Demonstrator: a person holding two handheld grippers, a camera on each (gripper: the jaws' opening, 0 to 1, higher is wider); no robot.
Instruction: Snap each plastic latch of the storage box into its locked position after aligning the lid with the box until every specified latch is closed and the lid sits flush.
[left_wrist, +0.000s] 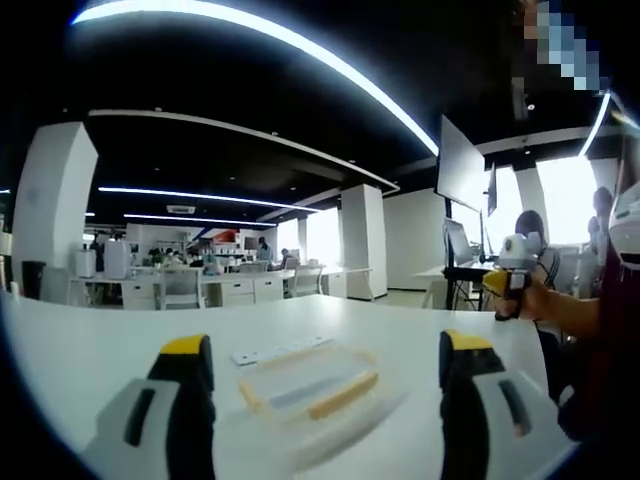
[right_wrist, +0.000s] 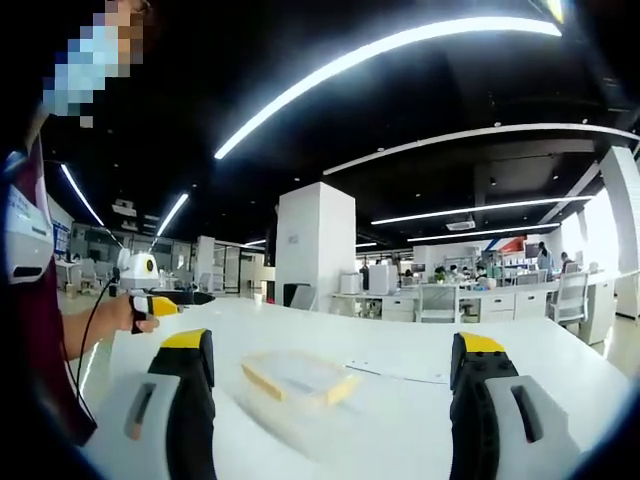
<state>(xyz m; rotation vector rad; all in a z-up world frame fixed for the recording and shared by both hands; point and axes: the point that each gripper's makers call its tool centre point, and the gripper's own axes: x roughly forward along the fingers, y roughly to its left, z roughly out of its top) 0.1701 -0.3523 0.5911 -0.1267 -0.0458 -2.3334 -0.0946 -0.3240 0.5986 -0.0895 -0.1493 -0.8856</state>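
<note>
White table (left_wrist: 90, 350) under both of my grippers; it runs across the lower half of the left gripper view and of the right gripper view (right_wrist: 400, 350). Open-plan office behind it: white pillar (right_wrist: 315, 240), rows of desks and chairs, ceiling light strips.

Clear storage box (left_wrist: 310, 385) lies flat on the table, ahead of my left gripper (left_wrist: 325, 365) and between its two jaws as seen from that camera. Yellow latches (left_wrist: 345, 393) sit along its edges. Whether they are snapped shut I cannot tell. Same box (right_wrist: 295, 380) in the right gripper view, ahead of my right gripper (right_wrist: 330, 365), nearer its left jaw.

Left jaws: spread wide, holding nothing, clear of the box. Right jaws: spread wide, holding nothing.

White power strip (left_wrist: 280, 349) lies on the table just beyond the box. A sheet of paper (right_wrist: 400, 370) lies beside the box.
</note>
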